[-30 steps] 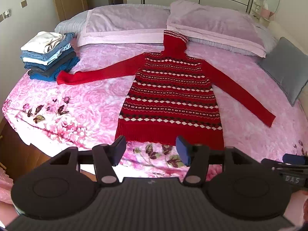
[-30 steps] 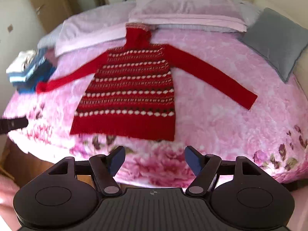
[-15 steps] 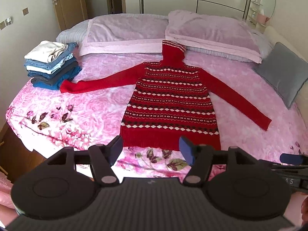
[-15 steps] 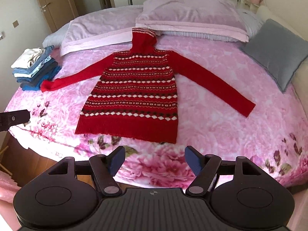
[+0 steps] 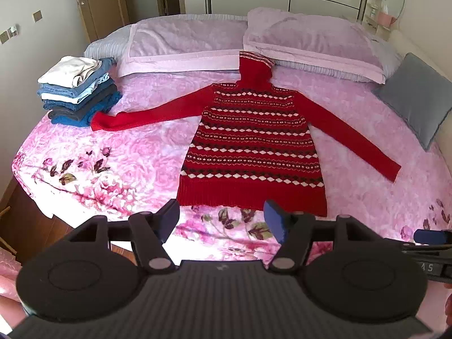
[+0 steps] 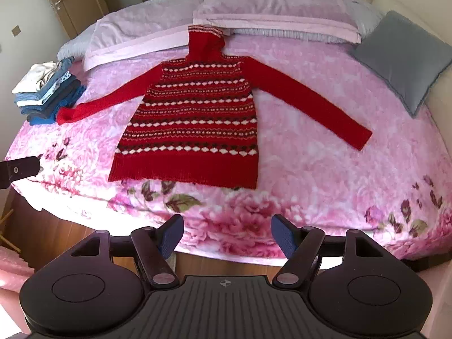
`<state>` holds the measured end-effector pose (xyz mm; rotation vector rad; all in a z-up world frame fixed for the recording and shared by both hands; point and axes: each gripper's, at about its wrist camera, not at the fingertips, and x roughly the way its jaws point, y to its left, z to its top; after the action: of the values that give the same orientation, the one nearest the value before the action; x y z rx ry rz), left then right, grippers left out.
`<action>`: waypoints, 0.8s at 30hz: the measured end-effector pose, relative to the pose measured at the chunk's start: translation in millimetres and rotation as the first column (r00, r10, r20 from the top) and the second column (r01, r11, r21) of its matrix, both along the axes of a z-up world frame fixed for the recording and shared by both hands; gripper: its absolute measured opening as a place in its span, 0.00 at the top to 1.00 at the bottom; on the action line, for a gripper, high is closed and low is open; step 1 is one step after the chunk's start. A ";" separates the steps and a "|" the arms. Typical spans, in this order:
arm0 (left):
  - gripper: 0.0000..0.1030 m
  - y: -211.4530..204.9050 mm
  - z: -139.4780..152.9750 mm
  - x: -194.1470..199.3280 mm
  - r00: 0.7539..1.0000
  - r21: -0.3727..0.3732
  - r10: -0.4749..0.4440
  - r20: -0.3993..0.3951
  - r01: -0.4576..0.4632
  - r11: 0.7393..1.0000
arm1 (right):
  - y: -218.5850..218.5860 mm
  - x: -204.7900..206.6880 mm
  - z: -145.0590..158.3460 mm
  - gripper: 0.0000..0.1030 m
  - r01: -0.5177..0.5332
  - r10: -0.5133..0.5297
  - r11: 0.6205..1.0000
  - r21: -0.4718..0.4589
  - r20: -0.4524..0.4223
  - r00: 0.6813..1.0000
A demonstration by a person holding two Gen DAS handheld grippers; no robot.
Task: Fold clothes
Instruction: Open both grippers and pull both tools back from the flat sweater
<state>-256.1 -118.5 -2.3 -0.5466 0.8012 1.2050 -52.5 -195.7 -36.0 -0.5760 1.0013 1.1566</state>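
Pulled back slightly from the bed since a second ago, so more floral coverlet shows below the sweater's hem. Lying flat and face up on the pink bedspread (image 5: 135, 152): a red knitted sweater (image 5: 251, 147) with bands of white diamonds, ribbed hem nearest, high collar toward the pillows, both sleeves spread outward. At far left, just beside the left cuff, a neat stack of folded clothes (image 5: 76, 90) in blues and white. Hovering short of the hem, left gripper (image 5: 221, 220) with jaws wide apart, empty, blue pads showing. Likewise right gripper (image 6: 226, 236), spread wide, holding nothing, above the bed's near edge. Behind: two lilac pillows (image 5: 308, 42), plush and rectangular; at right a grey cushion (image 6: 404, 56); wooden door (image 5: 93, 2) back left.
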 end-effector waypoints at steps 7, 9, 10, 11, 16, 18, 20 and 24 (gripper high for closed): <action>0.39 -1.2 0.7 4.0 1.000 0.002 -0.009 -0.014 0.009 1.000 | -3.6 2.1 2.0 0.30 0.010 -0.010 1.000 0.003 0.003 1.000; 0.39 -0.4 1.2 4.5 1.000 0.004 -0.012 -0.017 0.013 1.000 | -3.3 2.4 2.0 0.30 0.011 -0.011 1.000 0.004 0.002 1.000; 0.39 0.1 1.2 5.0 1.000 0.004 -0.015 -0.019 0.015 1.000 | -3.4 2.9 1.9 0.30 0.011 -0.011 1.000 0.004 0.001 1.000; 0.39 0.4 1.1 5.5 1.000 0.004 -0.017 -0.022 0.017 1.000 | -3.4 3.5 1.7 0.30 0.012 -0.012 1.000 0.003 0.000 1.000; 0.39 6.0 -0.2 6.6 0.999 0.004 -0.023 -0.027 0.023 1.000 | 0.5 6.0 -0.7 0.30 0.018 -0.018 1.000 -0.002 -0.009 1.000; 0.39 9.8 -1.1 6.5 0.999 0.003 -0.024 -0.026 0.024 1.000 | 5.0 4.3 -1.5 0.30 0.016 -0.016 1.000 -0.005 -0.009 1.000; 0.38 15.1 -2.7 6.4 0.999 0.002 -0.023 -0.024 0.023 1.000 | 11.9 3.5 -2.9 0.30 0.013 -0.013 1.000 -0.008 -0.007 1.000; 0.38 31.9 -8.3 6.1 1.000 -0.008 -0.019 -0.018 0.019 1.000 | 26.7 2.6 -5.9 0.30 0.007 -0.007 1.000 -0.016 -0.001 1.000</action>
<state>-250.0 -86.6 -10.6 -0.5342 0.8252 1.1912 -50.0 -169.1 -41.9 -0.5846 1.0137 1.1441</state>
